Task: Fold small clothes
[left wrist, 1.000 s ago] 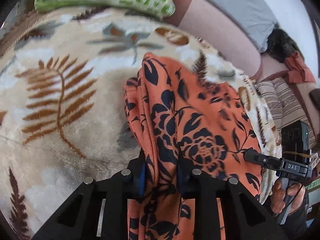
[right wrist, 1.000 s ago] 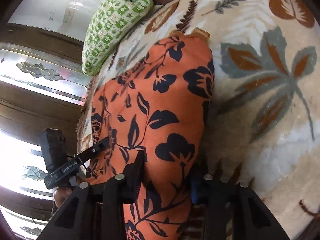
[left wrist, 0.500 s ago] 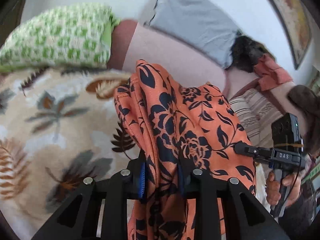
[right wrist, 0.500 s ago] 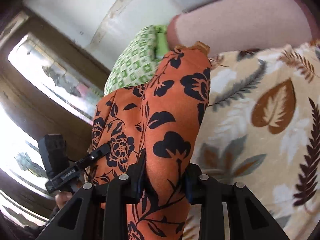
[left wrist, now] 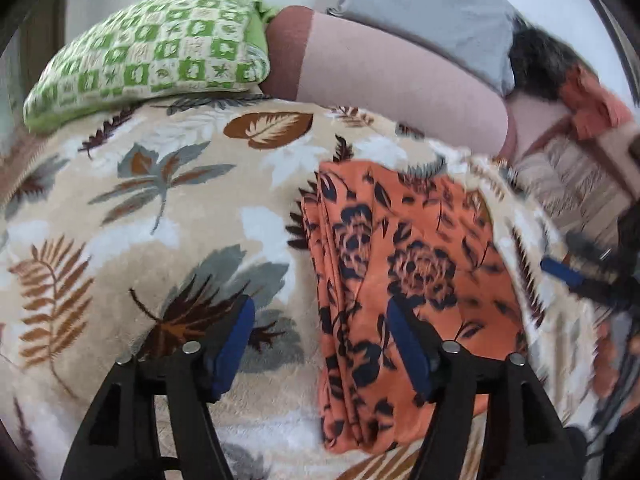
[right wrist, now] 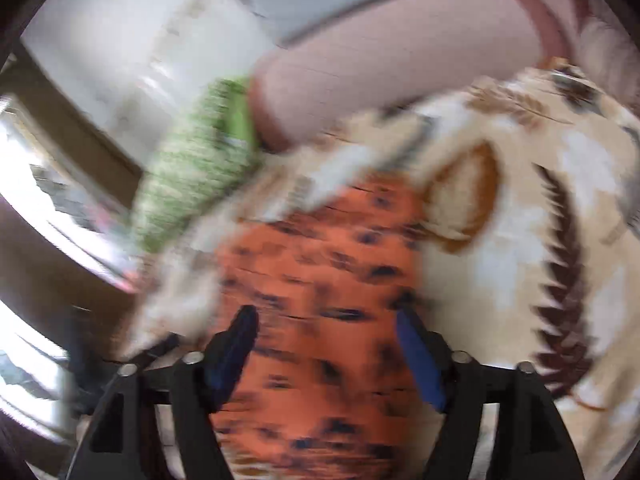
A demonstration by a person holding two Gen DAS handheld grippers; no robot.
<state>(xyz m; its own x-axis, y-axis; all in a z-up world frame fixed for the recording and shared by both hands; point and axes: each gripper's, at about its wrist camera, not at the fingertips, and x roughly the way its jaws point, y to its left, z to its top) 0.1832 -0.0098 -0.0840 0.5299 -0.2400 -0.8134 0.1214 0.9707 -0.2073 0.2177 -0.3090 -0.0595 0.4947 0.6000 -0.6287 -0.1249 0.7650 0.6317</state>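
Note:
An orange garment with a dark floral print (left wrist: 404,280) lies folded into a long stack on the leaf-patterned blanket (left wrist: 140,200). My left gripper (left wrist: 320,312) is open and empty just above its left folded edge, with one blue-padded finger over the blanket and the other over the cloth. In the right wrist view the same garment (right wrist: 328,288) lies below my right gripper (right wrist: 326,320), which is open and empty; this view is blurred by motion. The right gripper's blue pad shows at the right edge of the left wrist view (left wrist: 560,274).
A green checked pillow (left wrist: 152,60) and a pink bolster (left wrist: 400,80) lie at the head of the bed, with a grey pillow (left wrist: 420,8) behind. More clothes (left wrist: 592,100) are piled at the far right. A window (right wrist: 40,220) is at the left.
Both grippers have opened and let go of the orange garment. It was held up by both; it now lies folded on the blanket. The right gripper is moving fast.

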